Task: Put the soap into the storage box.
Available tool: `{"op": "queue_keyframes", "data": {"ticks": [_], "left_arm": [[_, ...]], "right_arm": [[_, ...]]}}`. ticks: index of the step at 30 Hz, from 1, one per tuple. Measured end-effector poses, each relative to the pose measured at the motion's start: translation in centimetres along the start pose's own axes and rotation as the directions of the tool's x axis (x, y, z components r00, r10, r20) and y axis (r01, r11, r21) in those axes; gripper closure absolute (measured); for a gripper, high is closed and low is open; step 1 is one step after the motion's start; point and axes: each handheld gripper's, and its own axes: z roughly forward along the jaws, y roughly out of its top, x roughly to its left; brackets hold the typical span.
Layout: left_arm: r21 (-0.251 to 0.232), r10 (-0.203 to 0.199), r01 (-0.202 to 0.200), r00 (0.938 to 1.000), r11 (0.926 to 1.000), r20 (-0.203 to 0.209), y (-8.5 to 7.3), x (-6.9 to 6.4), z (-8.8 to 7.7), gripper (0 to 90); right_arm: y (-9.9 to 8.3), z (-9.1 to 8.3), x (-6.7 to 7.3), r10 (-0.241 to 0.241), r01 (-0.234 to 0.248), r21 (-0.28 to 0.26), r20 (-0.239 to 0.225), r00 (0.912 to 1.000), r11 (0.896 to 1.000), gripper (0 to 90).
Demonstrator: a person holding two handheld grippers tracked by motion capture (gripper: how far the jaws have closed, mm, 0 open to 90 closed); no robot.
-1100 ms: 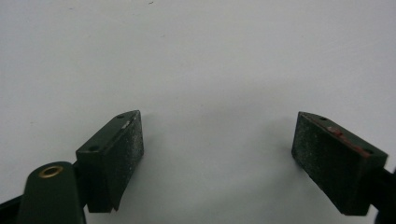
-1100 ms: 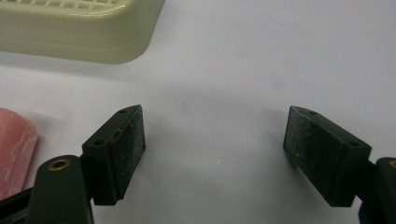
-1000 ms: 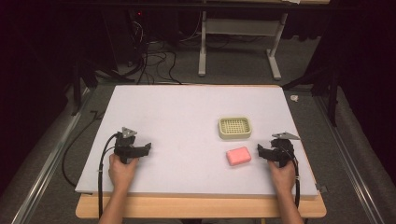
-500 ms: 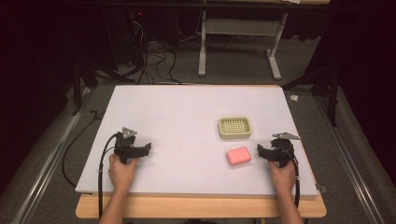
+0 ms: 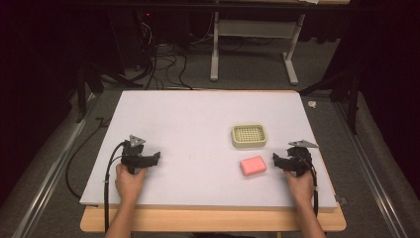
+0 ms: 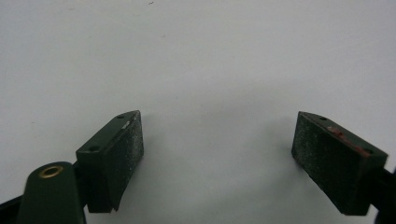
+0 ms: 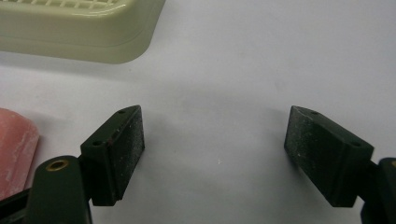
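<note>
Lower right of the high view: the pink soap (image 5: 253, 165) lies just left of the right gripper (image 5: 276, 161), whose jaws gape wide, holding nothing.

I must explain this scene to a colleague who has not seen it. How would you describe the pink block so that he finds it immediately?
Start at the white table and go to its right front part, near the right gripper. There the pink soap bar lies flat, just in front of the cream slotted dish. It is the only pink, solid thing; the dish is pale and has a grid.

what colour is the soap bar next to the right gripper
Pink; the soap bar shows best in the high view, beside the right gripper.
</note>
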Motion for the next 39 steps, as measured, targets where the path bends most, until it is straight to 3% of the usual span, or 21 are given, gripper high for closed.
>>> {"op": "queue_keyframes", "data": {"ticks": [10, 11, 15, 22, 39], "left_arm": [[0.0, 0.0, 0.0, 1.0, 1.0, 0.0, 0.0, 0.0, 0.0, 17.2], [0.0, 0.0, 0.0, 1.0, 1.0, 0.0, 0.0, 0.0, 0.0, 17.2], [0.0, 0.0, 0.0, 1.0, 1.0, 0.0, 0.0, 0.0, 0.0, 17.2], [0.0, -0.001, 0.001, 1.0, 1.0, 0.0, 0.0, 0.0, 0.0, 17.2], [0.0, -0.001, 0.001, 1.0, 1.0, 0.001, 0.0, 0.0, 0.0, 17.1]], "right_arm": [[0.0, -0.1, -0.1, 0.005, -0.005, -0.002, -0.005, 1.0, 1.0, 20.0], [0.0, -0.4, -0.1, 0.025, -0.025, -0.009, -0.016, 0.9996, 1.0, 20.5], [-0.1, -0.8, -0.2, 0.029, -0.03, -0.039, -0.02, 0.9994, 0.999, 21.2], [-0.5, -2.2, 0.1, 0.059, -0.064, -0.066, -0.068, 0.9959, 0.996, 22.4], [-2.0, -4.4, 1.1, 0.052, -0.065, -0.113, -0.119, 0.9916, 0.991, 22.9]]}}
